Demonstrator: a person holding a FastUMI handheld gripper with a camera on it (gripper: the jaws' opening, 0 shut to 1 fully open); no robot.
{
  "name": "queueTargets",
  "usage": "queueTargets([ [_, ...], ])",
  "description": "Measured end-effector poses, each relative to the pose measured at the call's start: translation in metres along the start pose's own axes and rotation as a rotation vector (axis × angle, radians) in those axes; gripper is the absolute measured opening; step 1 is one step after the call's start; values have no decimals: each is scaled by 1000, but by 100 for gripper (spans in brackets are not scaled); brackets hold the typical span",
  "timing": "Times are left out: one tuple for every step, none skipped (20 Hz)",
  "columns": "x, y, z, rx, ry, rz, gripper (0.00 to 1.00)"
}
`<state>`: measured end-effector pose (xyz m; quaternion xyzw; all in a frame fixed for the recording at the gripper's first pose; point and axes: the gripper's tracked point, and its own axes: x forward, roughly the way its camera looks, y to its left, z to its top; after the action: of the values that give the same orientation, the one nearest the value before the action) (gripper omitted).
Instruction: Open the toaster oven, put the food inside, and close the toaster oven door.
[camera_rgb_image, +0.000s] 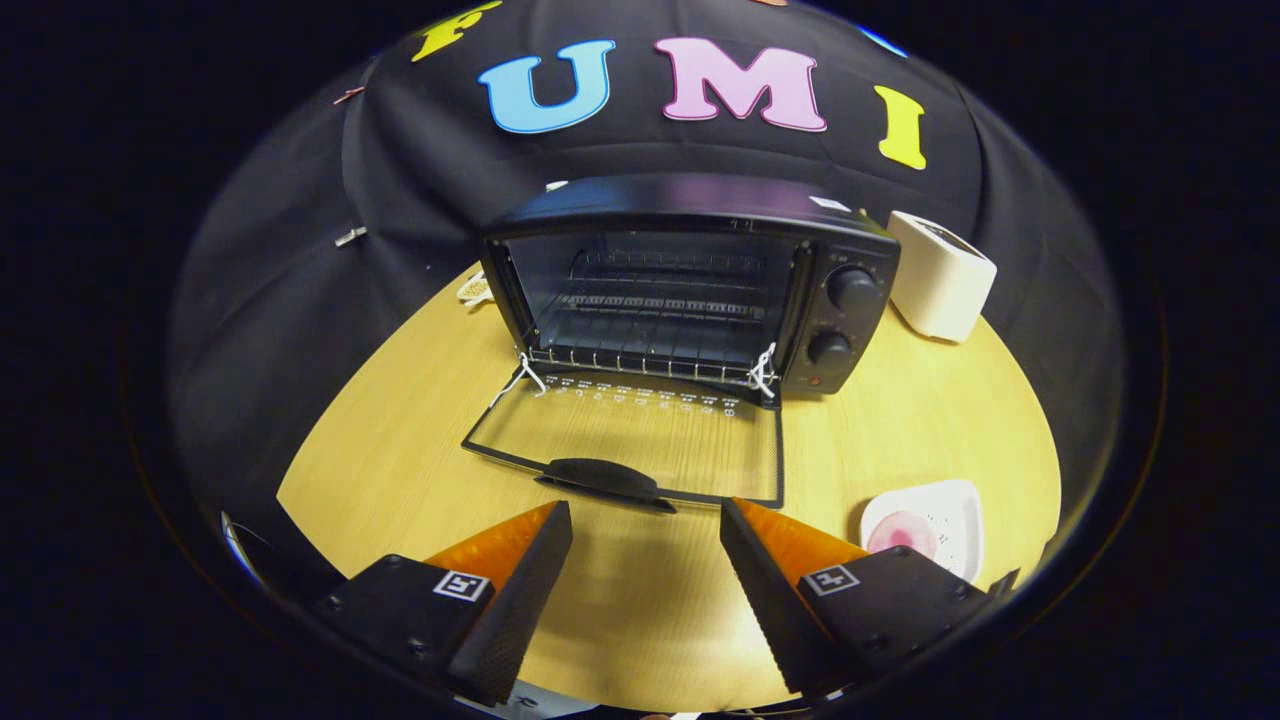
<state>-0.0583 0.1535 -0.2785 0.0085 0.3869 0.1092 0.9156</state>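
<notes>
Gripper (645, 520) wide open, holding nothing, fingers hovering over table (400, 440) just short of dropped oven door (640, 440); food (902, 535) lower right.

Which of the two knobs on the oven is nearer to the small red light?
The lower knob. It sits just above the red light on the oven panel, while the upper knob is higher. The open gripper is near neither.

Tongs (645, 535): two wedge-shaped fingers w/ fine-ribbed inner faces, each on a dark block w/ small screws & a square b/w marker tag on top.
</notes>
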Motion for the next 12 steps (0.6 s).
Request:
queueTargets([
  [-7, -8, 6, -11, -14, 6, 97],
  [-14, -18, 11, -21, -28, 8, 97],
  [-21, -28, 15, -28, -41, 10, 97],
  [-27, -39, 20, -35, -54, 13, 97],
  [-32, -50, 23, -42, -63, 18, 97],
  [-36, -64, 24, -47, -62, 18, 97],
  [-38, -79, 24, -44, -53, 17, 97],
  [-42, -94, 25, -34, -48, 10, 97],
  [-45, -110, 27, -17, -49, 2, 98],
  [-48, -124, 28, 2, -48, -5, 97],
  [-50, -139, 29, 22, -44, -13, 97],
  [-50, -154, 27, 42, -35, -17, 97],
])
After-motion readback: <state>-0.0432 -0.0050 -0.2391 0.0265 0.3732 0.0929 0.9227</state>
